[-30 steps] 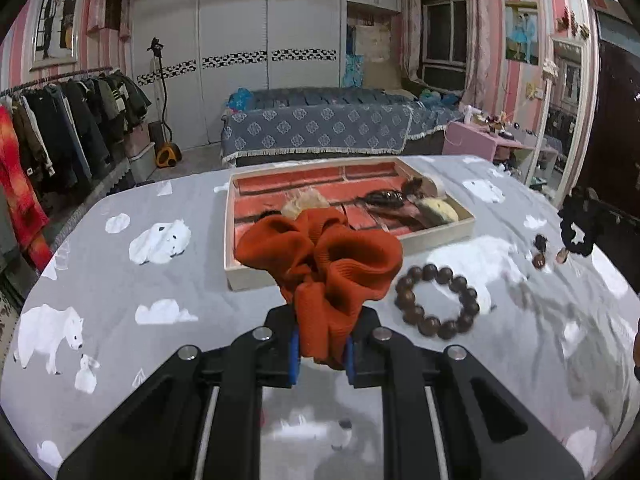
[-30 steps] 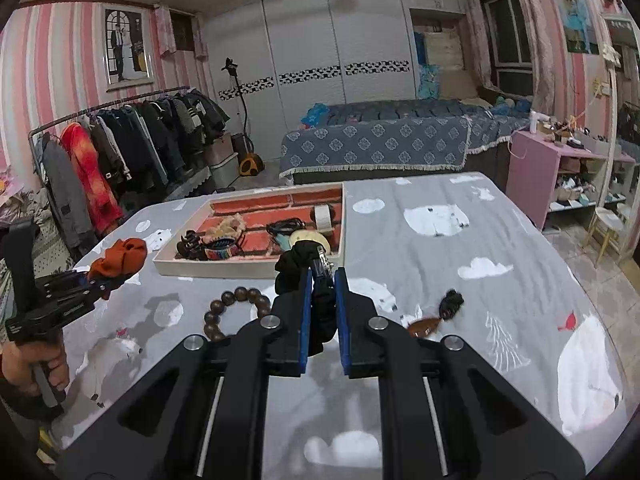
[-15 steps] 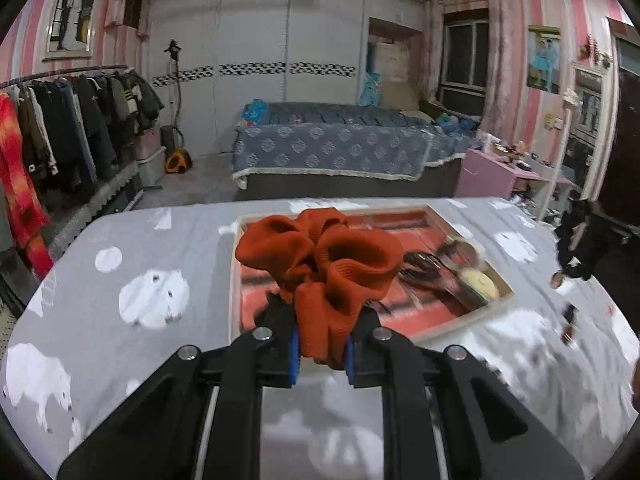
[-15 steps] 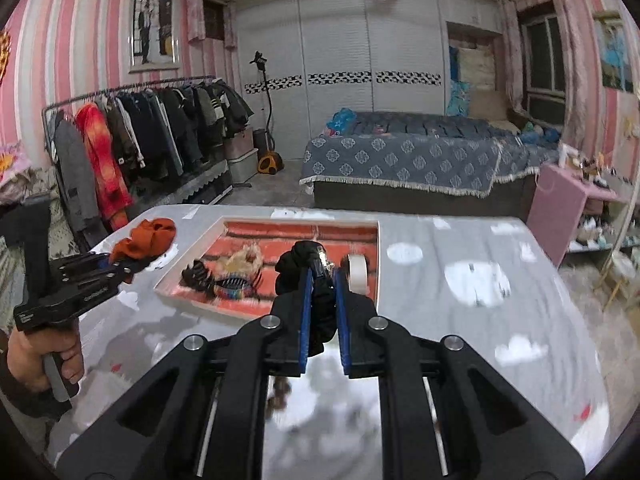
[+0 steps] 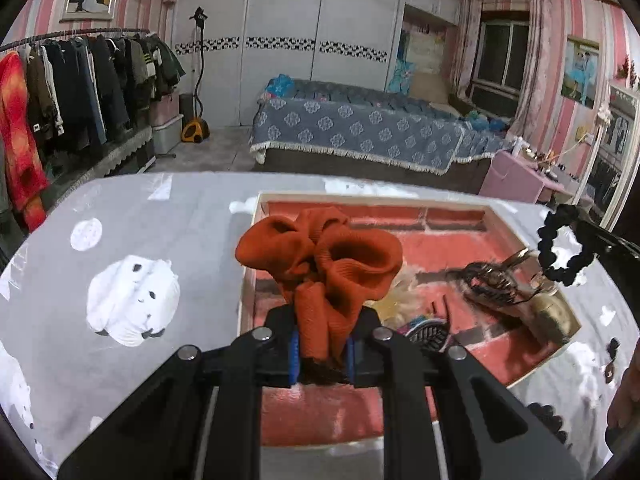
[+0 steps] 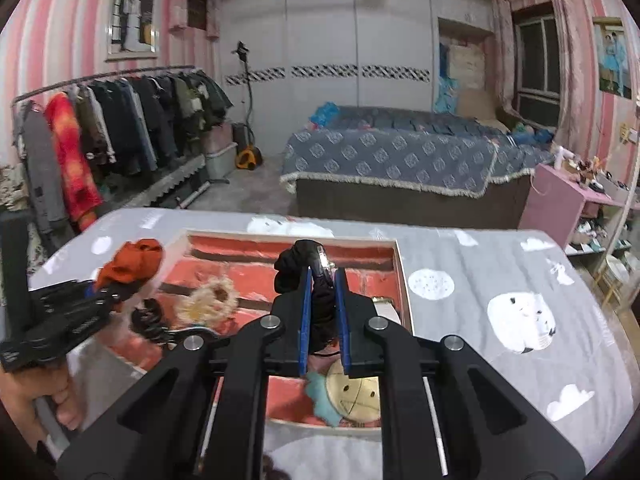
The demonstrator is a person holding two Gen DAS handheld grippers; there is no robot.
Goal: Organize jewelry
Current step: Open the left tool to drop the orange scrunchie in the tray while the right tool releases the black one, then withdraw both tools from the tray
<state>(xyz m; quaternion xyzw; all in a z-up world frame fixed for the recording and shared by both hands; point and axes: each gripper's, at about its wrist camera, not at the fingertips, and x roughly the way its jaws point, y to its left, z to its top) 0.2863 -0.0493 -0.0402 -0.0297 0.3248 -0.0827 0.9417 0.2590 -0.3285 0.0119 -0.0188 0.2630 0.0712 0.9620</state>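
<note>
My left gripper [image 5: 320,354] is shut on an orange scrunchie [image 5: 320,256] and holds it above the left part of the wooden tray with a red lining [image 5: 452,216]. My right gripper [image 6: 324,320] is shut on a black scrunchie [image 6: 300,264] and holds it above the same tray [image 6: 288,236], towards its right side. The black scrunchie also shows at the right in the left wrist view [image 5: 560,244]. The left gripper with the orange scrunchie shows at the left in the right wrist view [image 6: 132,260].
The tray holds a metal hair claw [image 5: 492,284], a beige fluffy piece [image 6: 208,300], a round yellow cartoon clip [image 6: 352,394] and a white roll [image 6: 386,308]. The table has a grey cloth with polar bears [image 5: 132,292]. A bed [image 6: 400,152] and a clothes rack [image 6: 120,120] stand behind.
Both grippers have moved forward from the table's near side to above the tray, each still holding its scrunchie. The bead bracelet has dropped out of view.
</note>
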